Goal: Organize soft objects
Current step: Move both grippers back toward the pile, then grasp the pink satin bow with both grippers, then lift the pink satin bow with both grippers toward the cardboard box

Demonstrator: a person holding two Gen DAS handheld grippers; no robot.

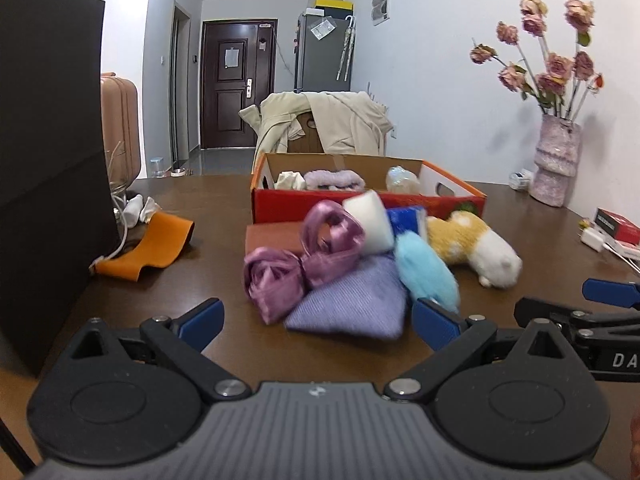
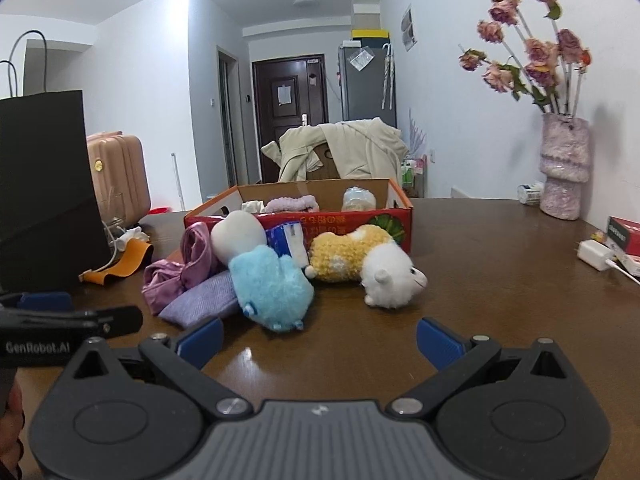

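Brown wood of the bench carries a heap of soft things just in front of an orange cardboard box: a purple satin bow, a lilac knitted cloth, a white sponge, a pale blue plush toy and a yellow-and-white plush alpaca lying on its side at the right. Inside the box sit a lilac fluffy band and a clear bag. Nearer, the left claw hangs with its blue fingers spread apart, empty, close to the knitted cloth. Beside it, the right claw is likewise spread and empty, facing the blue toy and alpaca. At far left stands a black paper bag, an orange strap beside it.
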